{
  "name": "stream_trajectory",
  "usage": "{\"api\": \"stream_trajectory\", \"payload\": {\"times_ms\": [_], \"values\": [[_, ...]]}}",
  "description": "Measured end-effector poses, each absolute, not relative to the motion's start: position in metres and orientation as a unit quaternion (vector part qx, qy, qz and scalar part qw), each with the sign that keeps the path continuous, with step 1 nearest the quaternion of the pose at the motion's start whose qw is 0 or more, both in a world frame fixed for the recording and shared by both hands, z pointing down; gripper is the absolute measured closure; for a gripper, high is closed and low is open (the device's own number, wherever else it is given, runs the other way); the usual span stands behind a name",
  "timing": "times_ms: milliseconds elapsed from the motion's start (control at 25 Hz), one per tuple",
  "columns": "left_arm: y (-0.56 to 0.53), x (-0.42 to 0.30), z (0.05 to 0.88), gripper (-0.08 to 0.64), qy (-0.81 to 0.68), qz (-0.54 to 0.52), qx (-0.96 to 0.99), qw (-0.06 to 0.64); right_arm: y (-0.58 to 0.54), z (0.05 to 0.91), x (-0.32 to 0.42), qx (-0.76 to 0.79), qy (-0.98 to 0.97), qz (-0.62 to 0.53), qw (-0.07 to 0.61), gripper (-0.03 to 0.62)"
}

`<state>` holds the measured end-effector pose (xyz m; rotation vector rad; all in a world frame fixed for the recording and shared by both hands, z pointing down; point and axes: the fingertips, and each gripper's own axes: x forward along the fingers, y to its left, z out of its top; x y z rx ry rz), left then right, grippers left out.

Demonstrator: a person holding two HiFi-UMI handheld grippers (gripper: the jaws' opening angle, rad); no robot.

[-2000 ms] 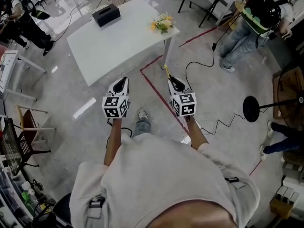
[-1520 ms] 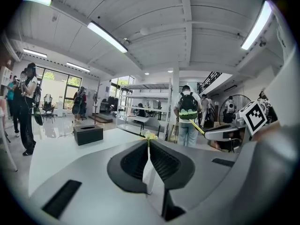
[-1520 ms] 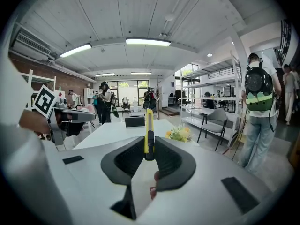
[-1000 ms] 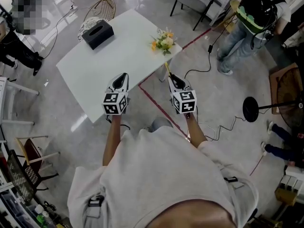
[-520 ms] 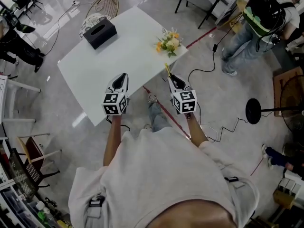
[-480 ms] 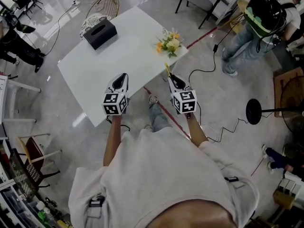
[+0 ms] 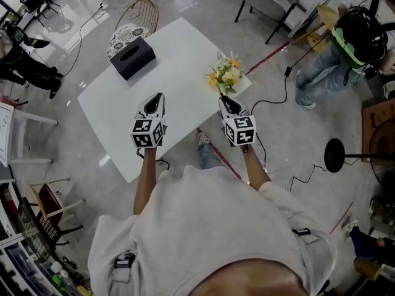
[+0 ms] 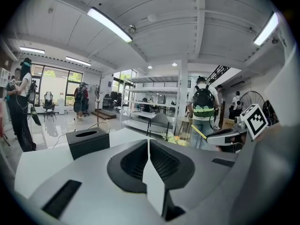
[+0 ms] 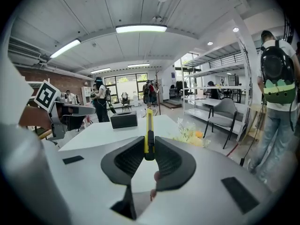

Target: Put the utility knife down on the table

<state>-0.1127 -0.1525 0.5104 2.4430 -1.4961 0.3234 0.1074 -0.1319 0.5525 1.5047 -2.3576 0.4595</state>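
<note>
Yellow-and-black utility knife (image 9: 149, 130) — white table (image 7: 179, 66), black tissue box (image 7: 130, 57), yellow flowers (image 7: 228, 74).

The person stood with both arms stretched forward side by side, the left forearm (image 7: 145, 180) and right forearm (image 7: 254, 168) bare below the sleeves. The left gripper (image 7: 157, 98) pointed ahead and a little downward, its jaws pressed together with nothing between them. The right gripper (image 7: 223, 100) was held alongside it, well apart and tilted the same way. Its jaws were clamped on a yellow utility knife (image 9: 149, 125) that stuck out past their tips.
</note>
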Motion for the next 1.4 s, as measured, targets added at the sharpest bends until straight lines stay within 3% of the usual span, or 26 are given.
{"api": "stream_trajectory", "payload": {"times_ms": [760,1400], "values": [[-0.276,-0.125,0.517,0.531,-0.559,0.133,0.805,0.148,-0.292,0.538,0.089,0.474,-0.853,0.172,0.135,0.509],[-0.307,-0.131,0.549,0.531,-0.551,0.141,0.801,0.185,-0.316,0.567,0.069,0.457,-0.849,0.219,0.15,0.509]]}}
